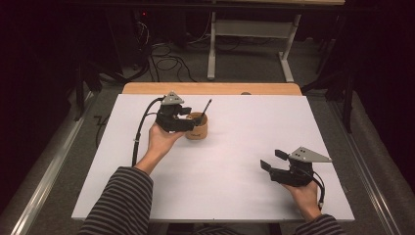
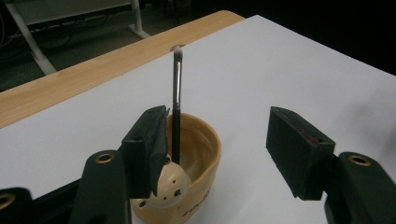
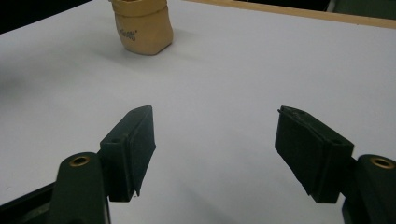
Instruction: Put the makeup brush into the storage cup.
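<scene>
A: Where do we have the brush (image 2: 176, 105)?

B: It stands in the tan cup (image 2: 201, 154), leaning on the rim, near the far edge of the white table (image 1: 235, 161). Our left gripper (image 1: 188, 113) is at the cup, jaws apart; the brush is just beside one pad, and nothing is clamped.

A: And our right gripper (image 1: 273, 160)?

B: It is well apart from the cup, low over the bare table, jaws wide and empty.

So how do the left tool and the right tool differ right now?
The left tool is at the tan cup, its jaws open around the brush standing in it; the right tool is far from the cup, with nothing between its jaws. The left sits toward the far side of the white tabletop, the right near the front edge. Both are open, each held in a hand.
</scene>
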`<state>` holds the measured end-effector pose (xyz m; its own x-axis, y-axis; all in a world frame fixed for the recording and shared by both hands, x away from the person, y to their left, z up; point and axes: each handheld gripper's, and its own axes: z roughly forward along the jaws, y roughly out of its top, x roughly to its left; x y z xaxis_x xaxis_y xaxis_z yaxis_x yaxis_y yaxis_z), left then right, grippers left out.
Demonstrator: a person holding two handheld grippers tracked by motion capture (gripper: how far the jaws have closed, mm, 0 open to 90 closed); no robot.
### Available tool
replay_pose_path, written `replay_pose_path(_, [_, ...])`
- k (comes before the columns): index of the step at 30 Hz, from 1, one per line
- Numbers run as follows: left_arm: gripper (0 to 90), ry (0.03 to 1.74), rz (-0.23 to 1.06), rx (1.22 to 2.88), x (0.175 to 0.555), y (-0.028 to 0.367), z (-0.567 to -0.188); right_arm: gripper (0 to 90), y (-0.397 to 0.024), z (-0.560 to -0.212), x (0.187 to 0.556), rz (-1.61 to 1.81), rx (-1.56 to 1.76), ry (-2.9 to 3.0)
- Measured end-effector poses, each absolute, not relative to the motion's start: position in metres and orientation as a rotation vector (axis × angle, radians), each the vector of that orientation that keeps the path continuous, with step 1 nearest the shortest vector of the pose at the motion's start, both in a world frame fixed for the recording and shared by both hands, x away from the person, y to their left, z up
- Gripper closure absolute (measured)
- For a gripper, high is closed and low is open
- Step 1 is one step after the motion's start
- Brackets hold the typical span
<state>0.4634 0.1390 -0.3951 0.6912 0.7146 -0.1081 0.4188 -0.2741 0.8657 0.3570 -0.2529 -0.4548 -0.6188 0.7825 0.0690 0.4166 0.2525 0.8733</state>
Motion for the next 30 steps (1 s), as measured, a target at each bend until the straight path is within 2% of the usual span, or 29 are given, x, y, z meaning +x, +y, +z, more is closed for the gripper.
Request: replay_pose_path(30, [38.9, 0.877, 0.374, 1.895, 0.4564, 0.1482, -0.3925, 29.8, -0.2527, -0.4549, 0.357, 1.318, 1.096, 2.151])
